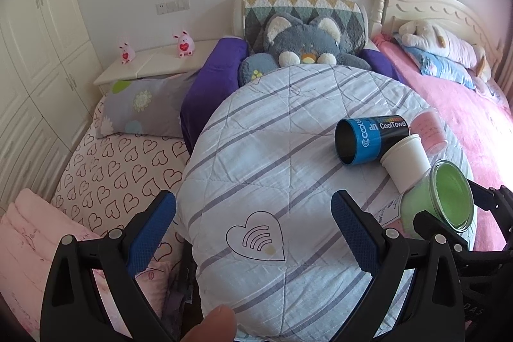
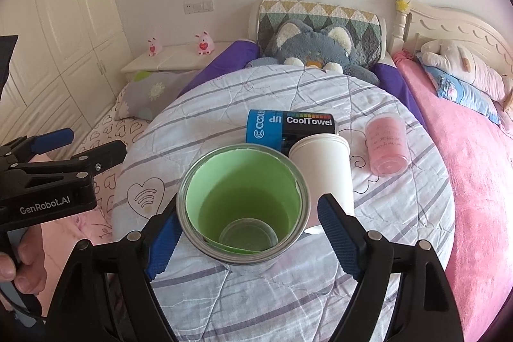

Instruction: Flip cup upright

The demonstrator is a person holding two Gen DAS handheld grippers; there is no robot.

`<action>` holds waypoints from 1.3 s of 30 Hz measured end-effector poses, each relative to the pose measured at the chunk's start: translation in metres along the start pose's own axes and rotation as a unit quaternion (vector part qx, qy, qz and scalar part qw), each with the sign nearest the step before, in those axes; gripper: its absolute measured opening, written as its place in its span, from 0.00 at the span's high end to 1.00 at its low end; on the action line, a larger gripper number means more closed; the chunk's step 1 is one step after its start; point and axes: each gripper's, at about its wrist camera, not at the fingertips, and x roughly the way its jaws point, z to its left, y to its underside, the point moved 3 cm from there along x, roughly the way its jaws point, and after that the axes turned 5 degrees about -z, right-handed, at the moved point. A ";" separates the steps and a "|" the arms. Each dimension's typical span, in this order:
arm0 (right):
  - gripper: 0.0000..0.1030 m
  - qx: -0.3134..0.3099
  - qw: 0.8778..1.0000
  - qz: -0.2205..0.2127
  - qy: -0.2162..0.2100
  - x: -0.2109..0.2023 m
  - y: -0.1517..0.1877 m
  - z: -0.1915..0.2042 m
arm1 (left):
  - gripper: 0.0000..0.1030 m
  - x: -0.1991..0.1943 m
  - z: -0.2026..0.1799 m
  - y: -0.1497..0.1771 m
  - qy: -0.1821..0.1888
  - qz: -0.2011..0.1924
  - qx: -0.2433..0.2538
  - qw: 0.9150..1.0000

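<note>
A green-lined glass cup sits between the fingers of my right gripper, mouth facing the camera; the left pad touches its side, the right pad stands a little off. In the left wrist view the cup is at the far right, tilted, with the right gripper around it. My left gripper is open and empty over the striped quilt; it also shows at the left of the right wrist view. A white paper cup, a blue CoolTowel can and a pink cup lie on their sides.
A round cushion-like quilted surface holds the cups. Behind it sit a grey plush cat and a patterned headrest. A pink bedspread lies to the right, a heart-print sheet to the left, a white nightstand and wardrobe beyond.
</note>
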 end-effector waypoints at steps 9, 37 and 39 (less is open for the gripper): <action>0.19 0.012 0.999 -0.041 -0.016 -0.027 -0.009 -0.009 | 0.04 -0.019 -0.010 -0.006 -0.007 -0.016 0.008 1.000; 0.19 0.075 0.985 -0.092 0.123 -0.127 0.055 -0.050 | 0.04 -0.107 -0.060 0.050 0.004 -0.045 0.040 0.998; 0.19 0.073 0.985 -0.098 0.120 -0.130 0.053 -0.048 | 0.04 -0.111 -0.060 0.052 0.002 -0.046 0.040 0.998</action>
